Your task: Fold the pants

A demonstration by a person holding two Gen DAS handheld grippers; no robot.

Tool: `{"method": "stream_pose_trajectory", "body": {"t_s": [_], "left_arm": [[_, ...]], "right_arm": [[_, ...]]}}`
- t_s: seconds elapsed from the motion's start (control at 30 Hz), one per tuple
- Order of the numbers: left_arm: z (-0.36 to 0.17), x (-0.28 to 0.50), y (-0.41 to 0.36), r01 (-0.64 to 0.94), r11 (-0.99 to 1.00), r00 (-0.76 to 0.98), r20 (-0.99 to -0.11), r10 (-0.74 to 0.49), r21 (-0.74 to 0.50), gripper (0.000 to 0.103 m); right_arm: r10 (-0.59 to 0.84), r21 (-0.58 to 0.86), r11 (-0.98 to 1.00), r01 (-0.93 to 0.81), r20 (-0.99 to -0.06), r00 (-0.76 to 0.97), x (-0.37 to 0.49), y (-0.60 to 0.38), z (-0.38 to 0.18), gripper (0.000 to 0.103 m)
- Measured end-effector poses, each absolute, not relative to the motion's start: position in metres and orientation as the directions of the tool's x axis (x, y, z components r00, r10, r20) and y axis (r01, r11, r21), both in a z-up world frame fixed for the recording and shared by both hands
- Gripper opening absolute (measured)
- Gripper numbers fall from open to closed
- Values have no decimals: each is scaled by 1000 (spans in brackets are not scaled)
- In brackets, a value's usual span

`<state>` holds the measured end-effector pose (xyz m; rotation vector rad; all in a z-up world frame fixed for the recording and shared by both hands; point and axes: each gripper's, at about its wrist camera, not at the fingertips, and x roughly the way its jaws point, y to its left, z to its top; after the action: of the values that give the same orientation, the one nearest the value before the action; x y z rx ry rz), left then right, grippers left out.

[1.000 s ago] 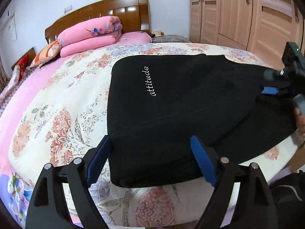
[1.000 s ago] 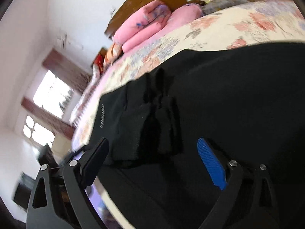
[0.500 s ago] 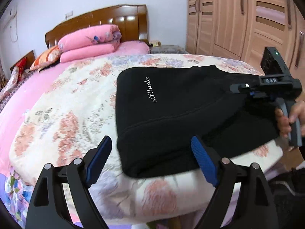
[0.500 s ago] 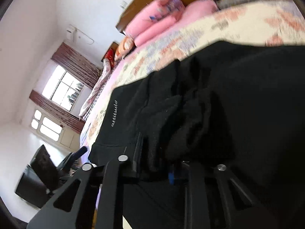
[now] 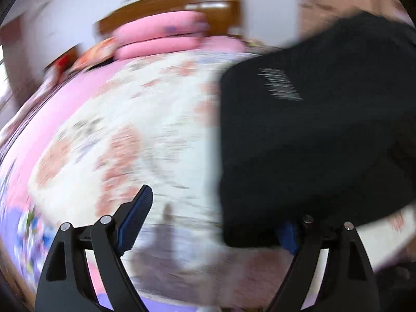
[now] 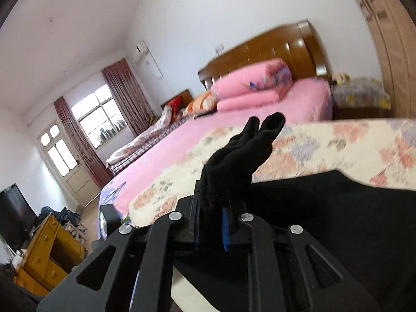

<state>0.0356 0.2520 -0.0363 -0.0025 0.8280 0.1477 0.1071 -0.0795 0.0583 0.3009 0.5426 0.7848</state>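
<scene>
- Right gripper (image 6: 210, 223), a black two-finger claw with blue pads, is clamped tight on a bunched fold of the black fleece pants (image 6: 325, 208); a tuft of the cloth sticks up and forward past the fingertips.
- Left gripper (image 5: 215, 221), the same black claw, has its fingers spread wide; the left finger's blue pad (image 5: 135, 215) is over bare quilt, and the right finger's tip is hidden behind the lower near corner of the pants (image 5: 312, 135). Whether it touches the cloth cannot be told in the blur.
- Black pants lie on the near right part of the floral cream quilt (image 5: 145, 130), by the foot edge of the bed; in the left wrist view their right portion rises above the bed, in front of the wooden wardrobe (image 5: 325, 0).
- White lettering on the pants (image 5: 280, 84) is smeared and unreadable; the left edge of the cloth runs roughly from the foot edge toward the headboard.
- Long axis of the pants cannot be told with certainty, as the left wrist view is heavily blurred.
- Folded pink bedding (image 6: 249, 88) is stacked at the brown wooden headboard (image 6: 273, 49), well apart from the pants.
</scene>
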Motion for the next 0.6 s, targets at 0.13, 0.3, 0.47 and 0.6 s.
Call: {"method": "stream_pose_trajectory", "body": {"t_s": [0.13,0.3,0.47,0.6], "left_arm": [[-40,30,267,-139,989,674,-737,51,-58,90],[-40,30,262,-150,989,670,-737,95,-9,90],[-39,27,262,-153,988,669,-738,89,-19,91],[-43,30,277,-184,973,673,-739,20,-140,91]], "right_arm": [[688,467,721,-512,-396,608,95,-101,23,14],[664,545,743,-389,-521,537,109,-117,-66,14],[681,540,726,-426,-481,551,105,-115,-53,14],[698,530,708,-466,-428,573,97,-110,-37,14]]}}
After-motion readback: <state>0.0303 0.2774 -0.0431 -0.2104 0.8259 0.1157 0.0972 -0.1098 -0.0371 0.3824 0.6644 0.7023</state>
